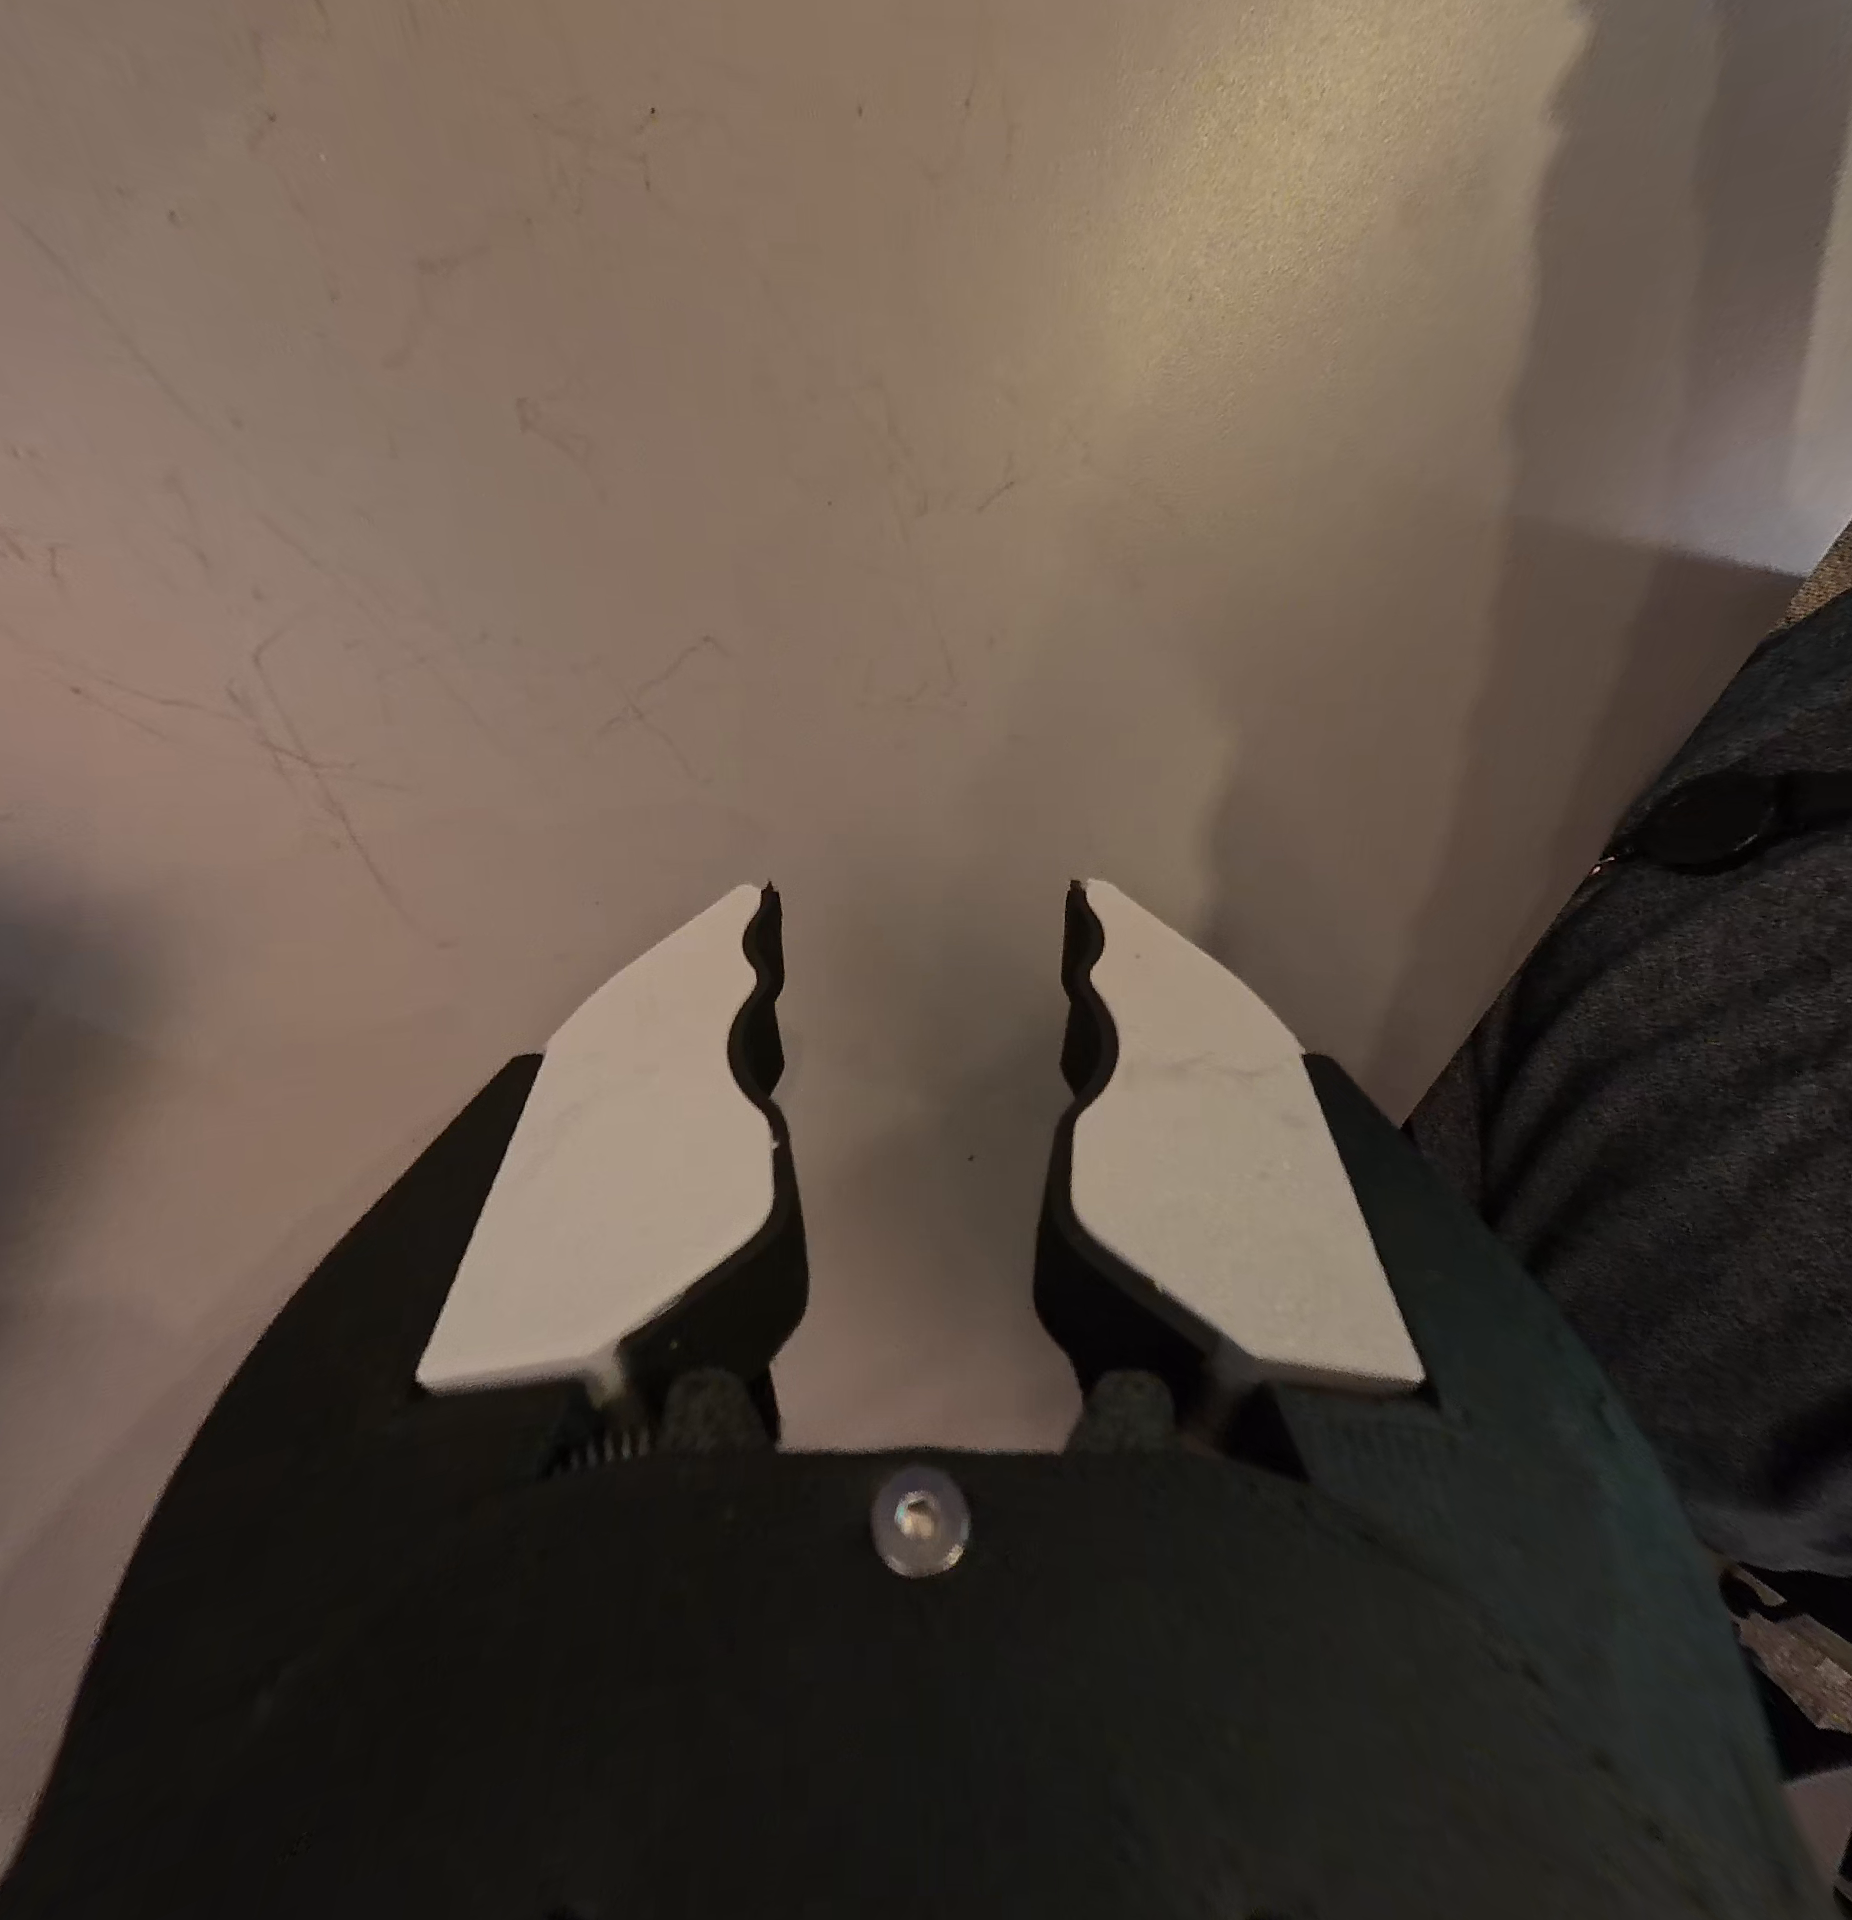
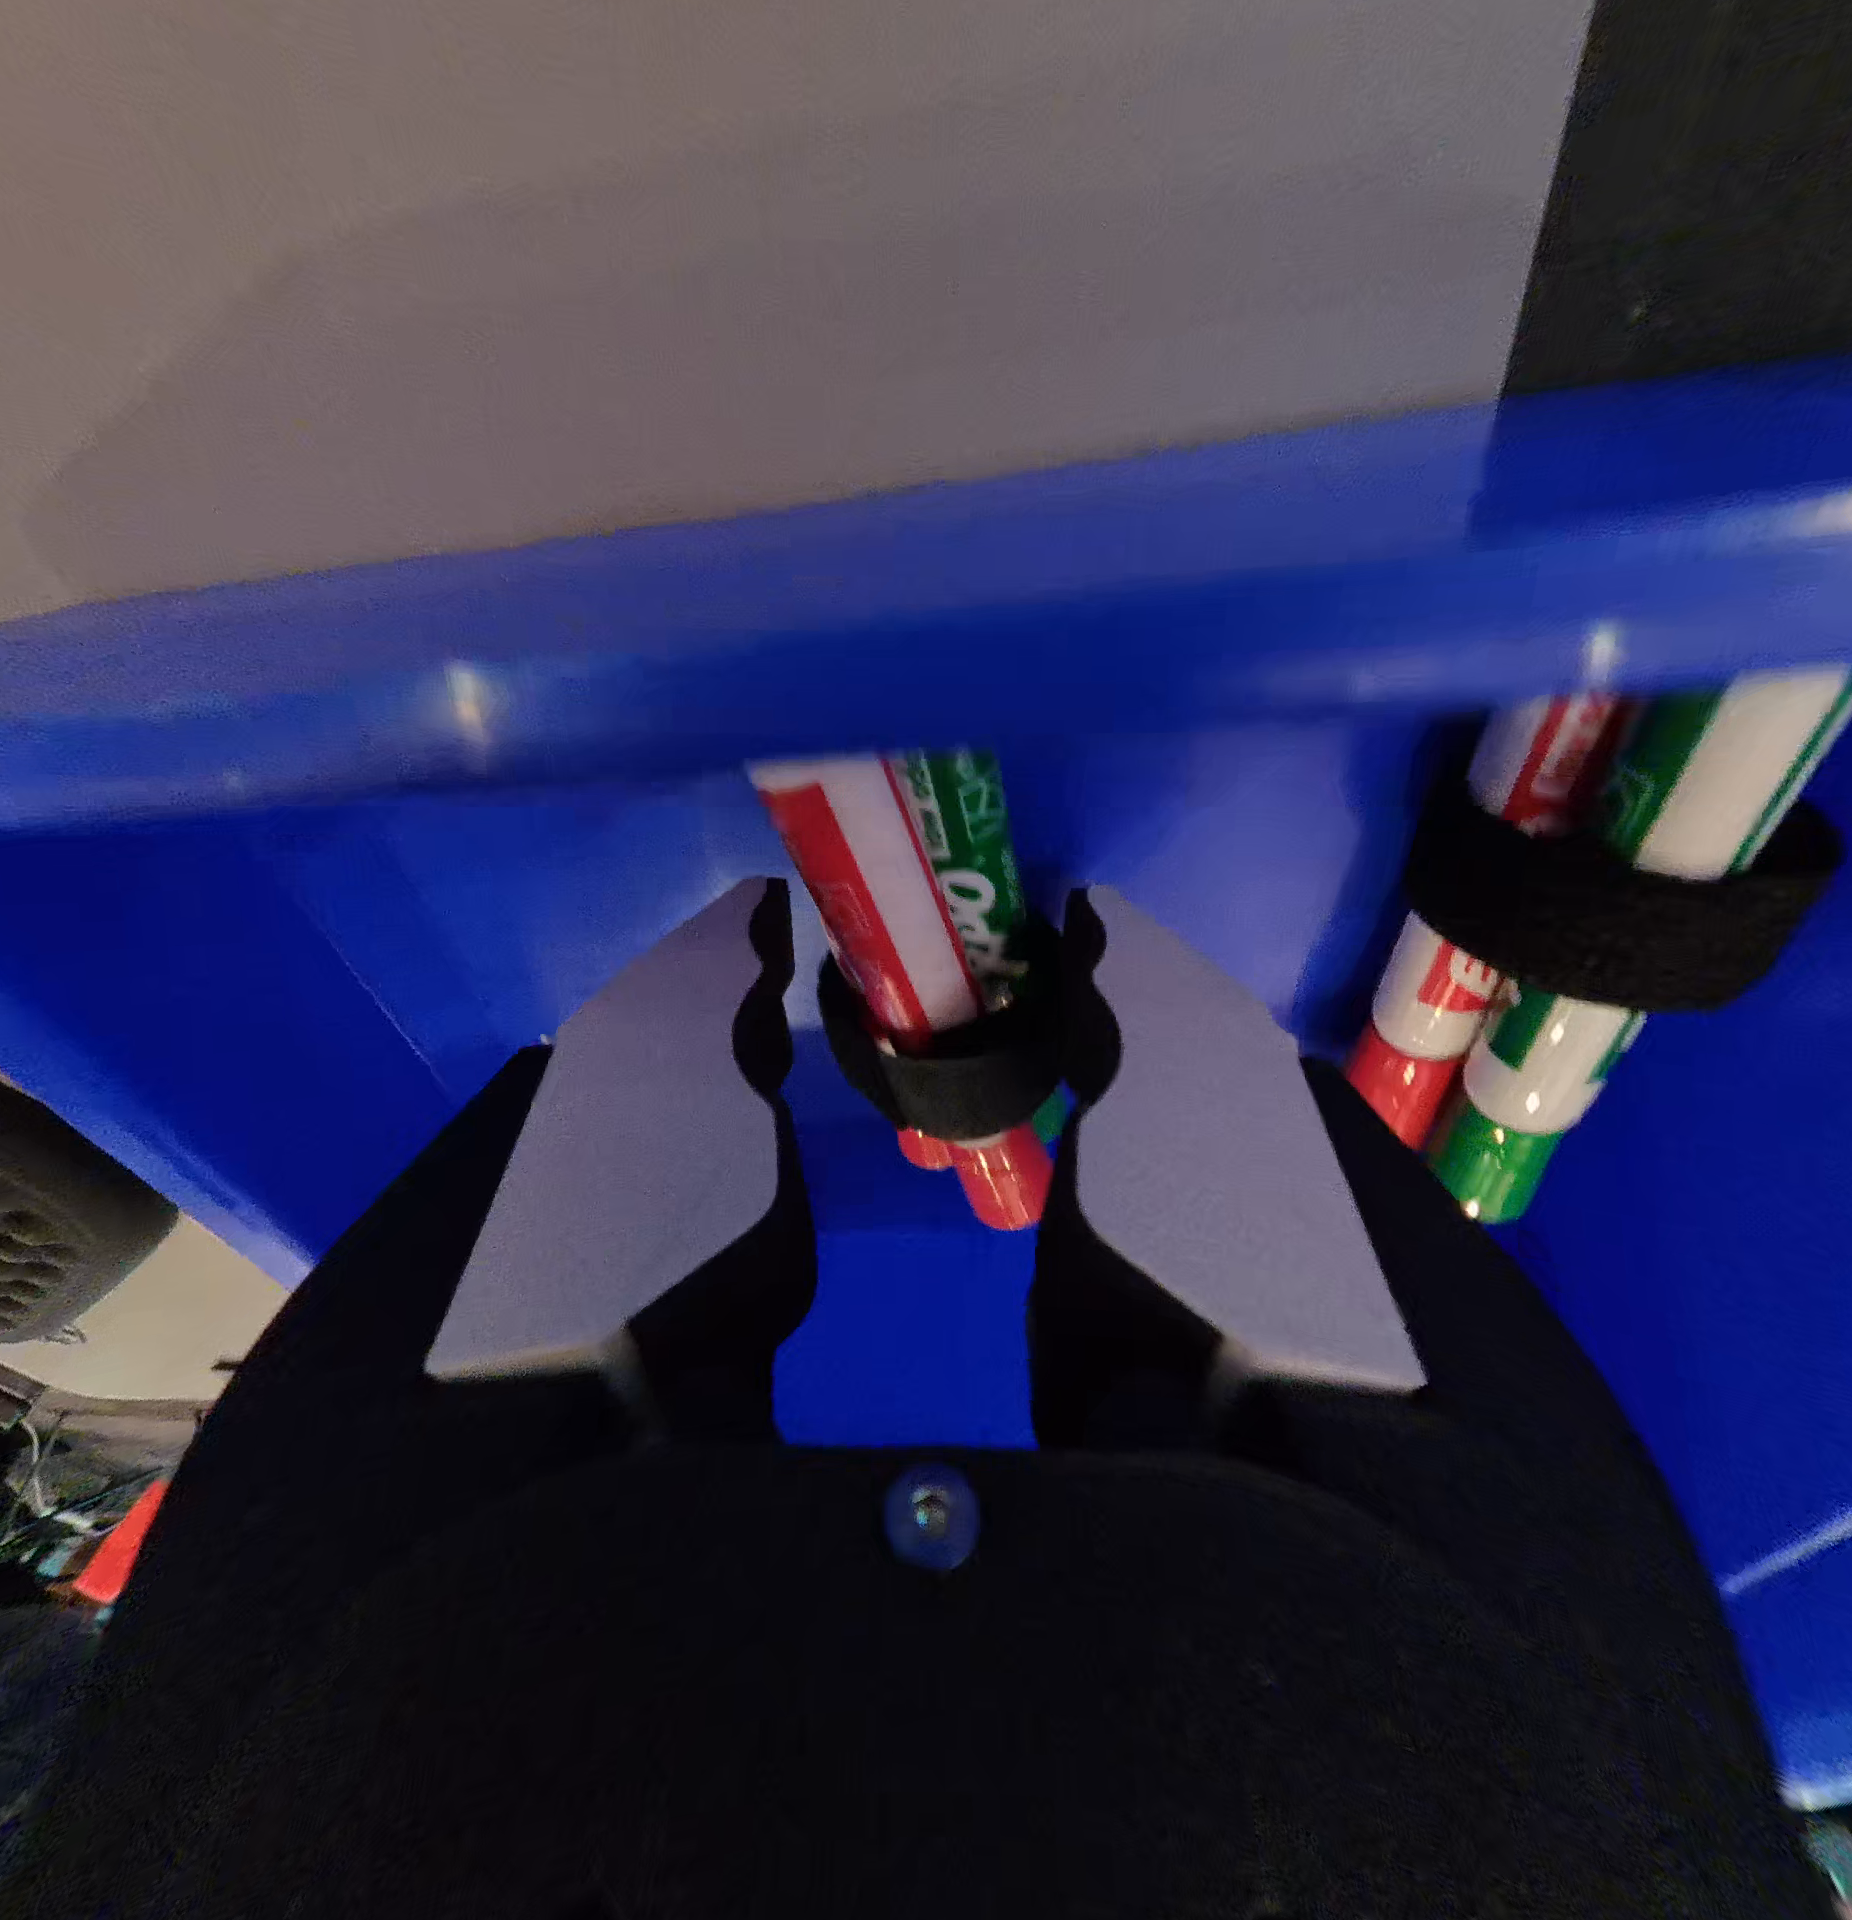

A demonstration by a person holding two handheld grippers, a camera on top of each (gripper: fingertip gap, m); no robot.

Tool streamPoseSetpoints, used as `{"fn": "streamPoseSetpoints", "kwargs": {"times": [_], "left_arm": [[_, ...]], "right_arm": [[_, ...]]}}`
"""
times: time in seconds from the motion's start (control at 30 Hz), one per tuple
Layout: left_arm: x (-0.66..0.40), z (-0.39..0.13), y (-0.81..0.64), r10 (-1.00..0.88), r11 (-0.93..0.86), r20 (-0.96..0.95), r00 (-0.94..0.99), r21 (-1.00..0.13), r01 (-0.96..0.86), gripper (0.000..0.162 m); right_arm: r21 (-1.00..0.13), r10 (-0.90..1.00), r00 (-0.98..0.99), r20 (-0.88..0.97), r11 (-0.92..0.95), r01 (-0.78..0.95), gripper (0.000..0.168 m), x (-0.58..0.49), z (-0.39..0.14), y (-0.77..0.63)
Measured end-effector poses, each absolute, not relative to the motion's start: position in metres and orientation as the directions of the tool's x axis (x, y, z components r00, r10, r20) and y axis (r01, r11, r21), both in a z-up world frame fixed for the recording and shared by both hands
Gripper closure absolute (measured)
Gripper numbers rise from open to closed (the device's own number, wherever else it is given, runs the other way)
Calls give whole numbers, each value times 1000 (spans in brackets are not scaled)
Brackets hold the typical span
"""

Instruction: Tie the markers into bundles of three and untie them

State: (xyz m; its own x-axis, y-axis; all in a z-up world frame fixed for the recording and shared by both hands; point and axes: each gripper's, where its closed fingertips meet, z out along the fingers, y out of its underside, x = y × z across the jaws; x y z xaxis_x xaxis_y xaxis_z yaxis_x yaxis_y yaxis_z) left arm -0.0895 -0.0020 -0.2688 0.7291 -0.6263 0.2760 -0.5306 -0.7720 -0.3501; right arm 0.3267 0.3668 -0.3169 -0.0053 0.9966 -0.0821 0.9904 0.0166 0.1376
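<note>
Right wrist view: my right tongs [image 2: 927, 904] sit parted around the strapped marker bundle [image 2: 927, 935], long axis pointing far; left tongs [image 1: 924, 888] parted, empty.

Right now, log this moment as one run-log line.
left gripper: open, empty, over table | right gripper: jaws astride strapped marker bundle in blue bin | second bundle: tied

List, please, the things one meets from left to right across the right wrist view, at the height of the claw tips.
Blue bin wall → left finger → strapped marker bundle between the fingers → right finger → second strapped marker bundle.
</note>
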Motion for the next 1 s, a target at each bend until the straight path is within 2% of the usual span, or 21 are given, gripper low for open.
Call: {"fn": "streamPoseSetpoints", "kwargs": {"times": [0.03,0.13,0.23,0.43,0.63,0.7,0.83,0.93,1.0], "left_arm": [[-90,-269,-2,-626,-772,274,731,-351,-530,111],[-92,-268,-2,-623,-773,276,732,-359,-523,111],[-92,-270,-1,-619,-777,284,733,-359,-517,111],[-88,-275,-2,-617,-779,293,730,-356,-516,111],[-92,-276,-3,-608,-787,298,736,-352,-507,111],[-91,-278,-4,-609,-786,301,734,-350,-509,111],[-89,-278,-4,-611,-784,302,731,-353,-510,111],[-88,-277,-4,-611,-784,301,732,-355,-508,111],[-88,-277,-4,-611,-785,302,732,-355,-508,111]], "right_arm": [[125,997,-8,-72,17,992,120,328,-313,367],[-15,999,-29,-38,29,999,124,319,-297,370],[-45,998,-45,-37,43,998,131,317,-295,369],[-27,997,-29,-71,27,999,138,311,-309,366],[-78,994,60,-89,-67,995,149,310,-307,372],[-88,994,56,-89,-64,994,148,309,-308,371],[-53,997,26,-74,-30,998,134,312,-310,368],[-43,999,-37,-27,36,998,132,312,-309,367],[2,998,-53,-30,54,999,132,315,-314,365]]}}
